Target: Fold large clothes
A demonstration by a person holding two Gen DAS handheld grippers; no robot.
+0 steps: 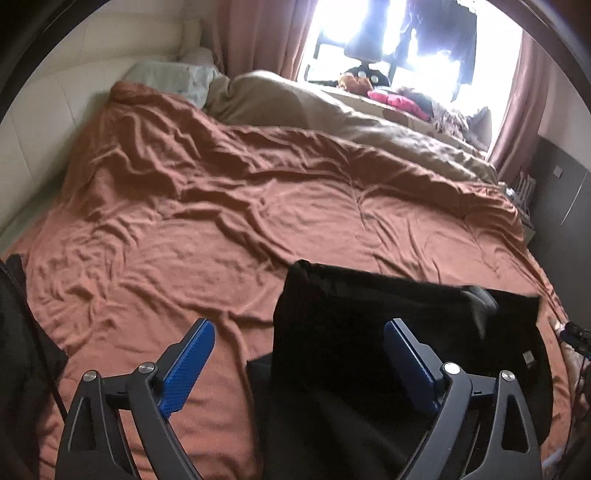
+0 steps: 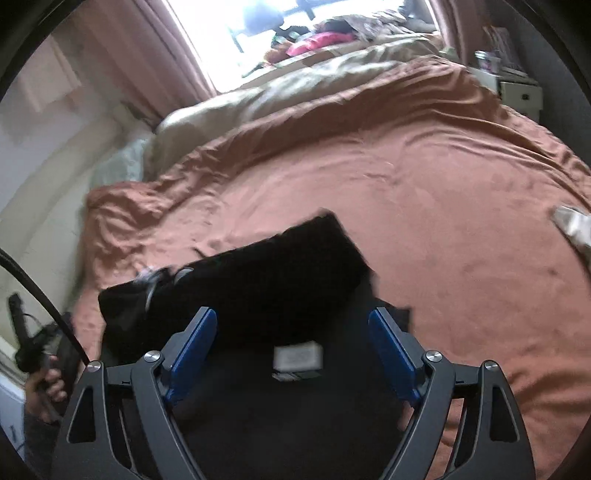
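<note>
Both tools are matte black linkage frames with round silver pivot pins and long flat fingers faced in ribbed blue rubber. The left gripper (image 1: 299, 363) has its jaws spread wide with nothing between the pads; its left finger hangs over bare bedding and its right finger over dark cloth. The right gripper (image 2: 291, 356) is likewise spread and released, both fingers hovering above the same dark cloth without pinching it, as far as the blur allows. That cloth is the black garment (image 2: 258, 273), a thick, light-swallowing fabric folded into a broad, roughly rectangular slab with a crisp straight edge and one sharp corner toward 12 o'clock; more of it spreads loosely underneath toward 6 o'clock. A small white sewn-in label (image 2: 297, 358) lies on it between the right gripper's fingers, and a pale, blurred bit of trim shows at its 9 o'clock end. In the left wrist view the garment (image 1: 369, 332) sits at about 5 o'clock, near the bed's near edge. It rests on a rust-orange bedspread (image 1: 221, 206), soft, slightly sheeny and creased into long shallow ridges. Beyond it at 12 to 1 o'clock lies a rumpled tan duvet (image 1: 295, 107), with a pale pillow (image 1: 173, 79) at 11 o'clock against a padded cream headboard (image 1: 55, 107). Dusty-pink curtains (image 1: 255, 37) frame a glaring window (image 1: 369, 33), where bright pink and patterned fabrics are heaped on the sill.
</note>
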